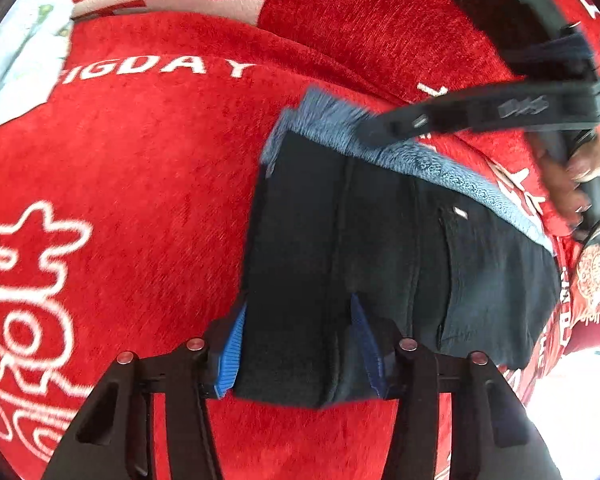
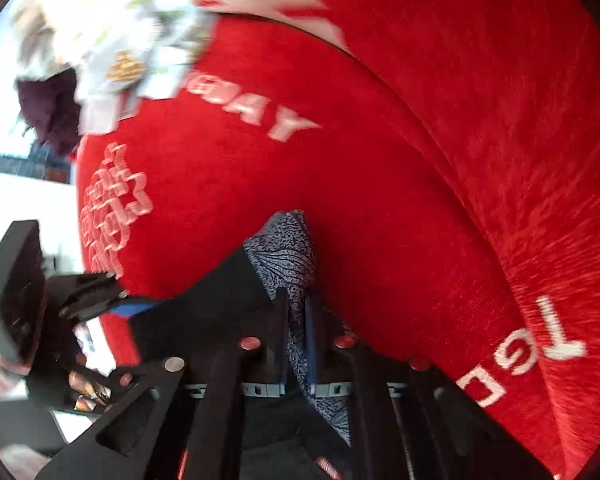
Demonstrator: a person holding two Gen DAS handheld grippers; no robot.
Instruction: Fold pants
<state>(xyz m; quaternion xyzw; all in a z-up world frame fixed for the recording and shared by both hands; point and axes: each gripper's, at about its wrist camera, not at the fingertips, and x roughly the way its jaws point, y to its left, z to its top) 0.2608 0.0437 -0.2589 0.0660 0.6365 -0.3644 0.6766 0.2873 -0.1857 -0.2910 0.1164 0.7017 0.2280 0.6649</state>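
Observation:
Dark pants [image 1: 380,256] with a blue-grey fleecy lining [image 1: 340,120] lie folded on a red plush cover [image 1: 140,200]. My left gripper [image 1: 300,344] has its blue-padded fingers around the near fold of the dark cloth and is shut on it. My right gripper [image 1: 372,132] reaches in from the right over the lining edge. In the right wrist view my right gripper [image 2: 298,320] is shut on the blue-grey lining [image 2: 284,252]. The left gripper [image 2: 112,300] shows at the left of that view, holding the dark cloth [image 2: 220,304].
The red cover carries white lettering [image 1: 160,66] and white patterns [image 1: 20,300]. A pale floral cloth [image 1: 20,52] lies at the far left. A bright white floor [image 1: 580,400] shows past the cover's edge at the lower right.

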